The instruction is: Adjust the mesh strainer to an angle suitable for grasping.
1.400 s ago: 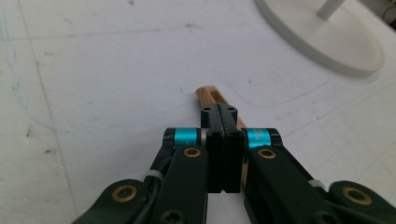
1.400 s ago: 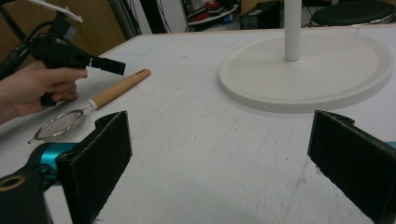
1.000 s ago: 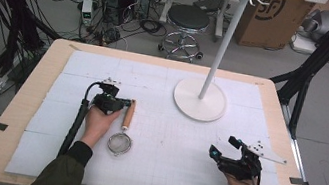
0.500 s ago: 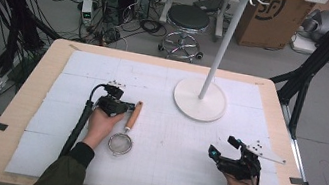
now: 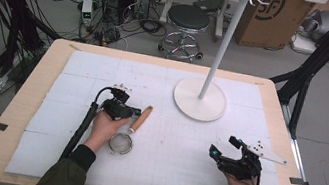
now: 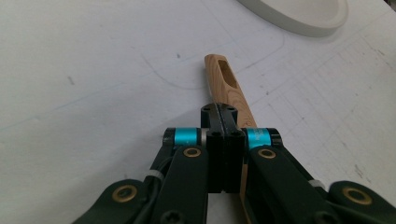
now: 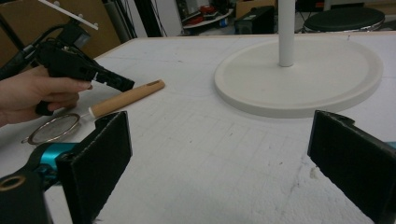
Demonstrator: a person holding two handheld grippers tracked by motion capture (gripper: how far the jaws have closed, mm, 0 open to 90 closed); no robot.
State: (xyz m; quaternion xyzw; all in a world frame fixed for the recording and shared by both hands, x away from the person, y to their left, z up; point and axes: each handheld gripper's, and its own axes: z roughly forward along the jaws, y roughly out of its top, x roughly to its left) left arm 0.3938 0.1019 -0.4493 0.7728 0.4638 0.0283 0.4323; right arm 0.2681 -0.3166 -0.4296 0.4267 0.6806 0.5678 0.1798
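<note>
The left gripper (image 5: 135,112) has its black jaws pressed together with nothing between them, their tips just above the light wooden handle of a small round metal-mesh strainer (image 5: 132,128), which lies flat on the white padded table cover (image 5: 170,164) with its mesh bowl beside the left hand (image 5: 105,126). Beyond those tips stands the round white base of a tall white pole stand (image 5: 200,100). The right gripper (image 5: 225,147), well apart to the right, rests low over the cover with its jaws spread wide and empty.
</note>
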